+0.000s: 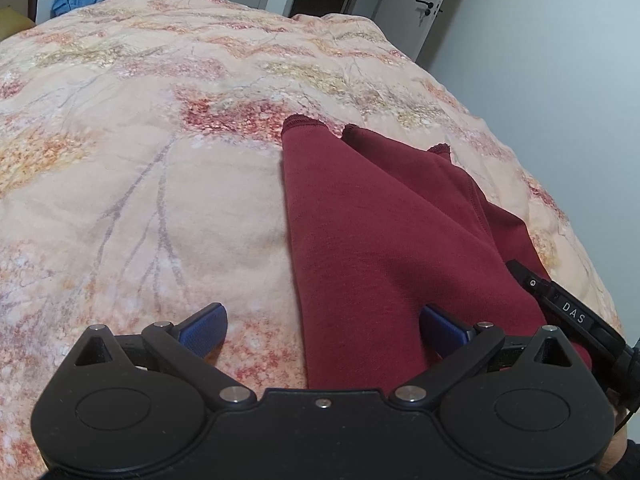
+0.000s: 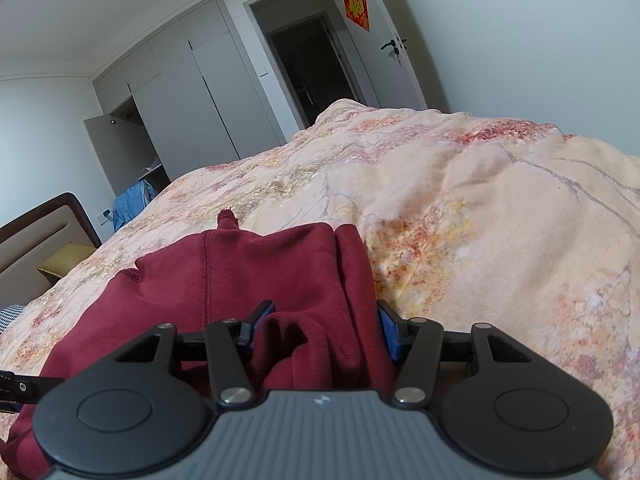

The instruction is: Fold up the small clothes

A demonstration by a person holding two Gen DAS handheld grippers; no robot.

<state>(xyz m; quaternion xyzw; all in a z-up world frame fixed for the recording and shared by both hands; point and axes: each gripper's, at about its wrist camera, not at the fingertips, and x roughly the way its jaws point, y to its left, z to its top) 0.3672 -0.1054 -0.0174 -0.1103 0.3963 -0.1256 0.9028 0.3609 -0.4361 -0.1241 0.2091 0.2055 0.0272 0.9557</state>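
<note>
- Bedroom: bed [image 1: 140,160] under a peach floral quilt, wardrobe and open door behind.
- Maroon garment [image 1: 380,240] lay on the quilt towards the bed's right side, partly folded lengthwise, hems pointing away.
- Left claw [image 1: 322,330] was wide open, empty, straddling the garment's left edge.
- Right claw [image 2: 320,326] was partly closed around a bunched fold; firm pinch can't be told.
- Doing it well, probably: grip both near corners level, lift evenly, lay the fold flat.
- Left view alone showed the full length and hems; right view alone showed the bunching.
</note>
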